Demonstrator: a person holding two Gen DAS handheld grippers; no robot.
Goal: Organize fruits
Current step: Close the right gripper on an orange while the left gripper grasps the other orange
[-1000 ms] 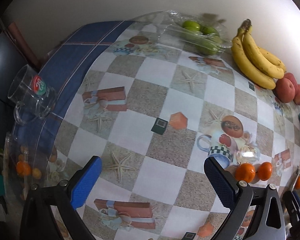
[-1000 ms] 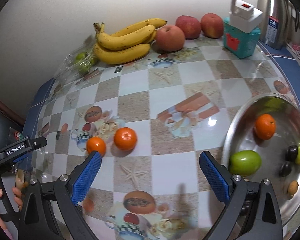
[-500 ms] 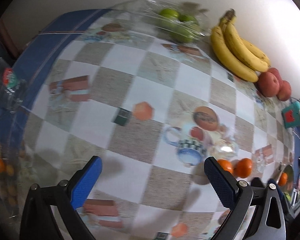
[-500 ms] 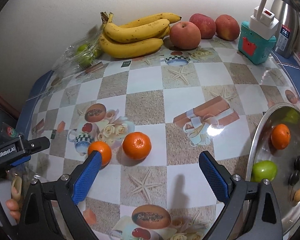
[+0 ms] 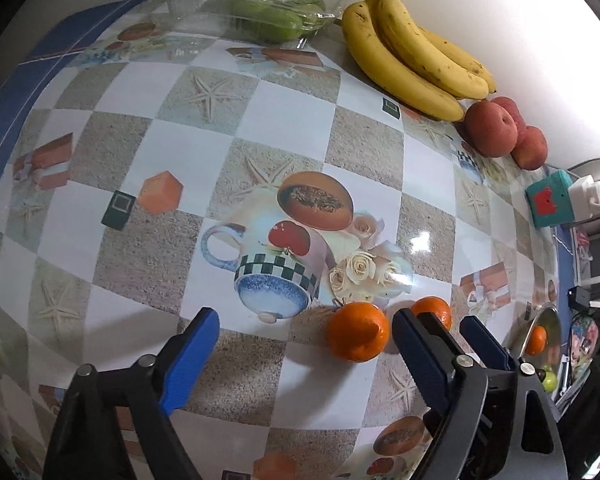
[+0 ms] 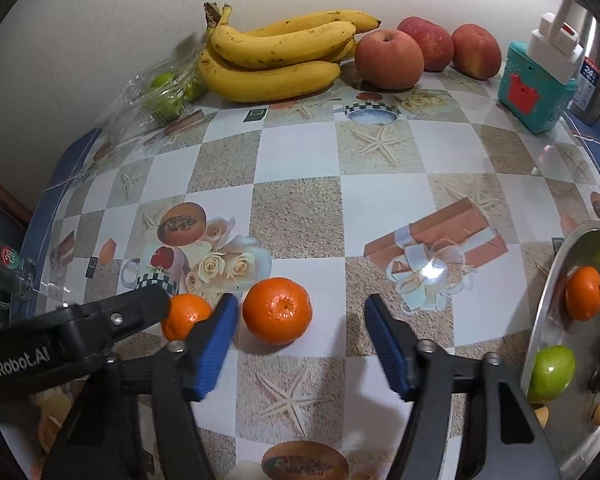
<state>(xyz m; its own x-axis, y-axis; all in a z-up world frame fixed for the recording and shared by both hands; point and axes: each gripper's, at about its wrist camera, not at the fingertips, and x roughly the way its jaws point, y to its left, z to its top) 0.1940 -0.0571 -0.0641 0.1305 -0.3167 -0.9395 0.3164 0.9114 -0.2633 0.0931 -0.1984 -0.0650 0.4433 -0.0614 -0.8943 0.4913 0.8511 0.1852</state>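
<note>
1. Both tools point steeply down at two mandarins on the bench. The right tool point(image 6: 298, 340) has just been narrowing its jaws; they stand half wide with the larger mandarin point(image 6: 277, 311) at their mouth, just beside the left blue pad point(image 6: 214, 350), and no pad presses on it.
2. The left tool point(image 5: 304, 352) has also just been closing a little, yet its jaws are still wide. The smaller mandarin point(image 5: 358, 336) lies between them, close to the right pad point(image 5: 418, 360) and apart from the other pad, so it is not gripped.
3. In the right wrist view the left tool's black arm reaches in from the left edge and hides part of the smaller mandarin; the two fruits sit near each other with the right tool's left pad between them.
4. The bench point(image 6: 296, 216) carries a checked cloth printed with starfish, cups, roses and gift boxes.
5. At the right edge stands a steel bowl point(image 6: 540, 344) holding another mandarin point(image 6: 584, 293), a green fruit point(image 6: 552, 372) and a few small dark and brown pieces.
6. Along the far wall lie a bunch of bananas point(image 6: 276, 56), three red apples point(image 6: 389, 60) beside it, and green fruits in a clear plastic bag point(image 6: 160, 96) on the other side.
7. A teal box point(image 6: 534, 88) with a white plug on top stands right of the apples, next to a steel kettle point(image 6: 596, 72).
8. A clear glass mug point(image 6: 10, 268) sits at the left edge of the bench.
</note>
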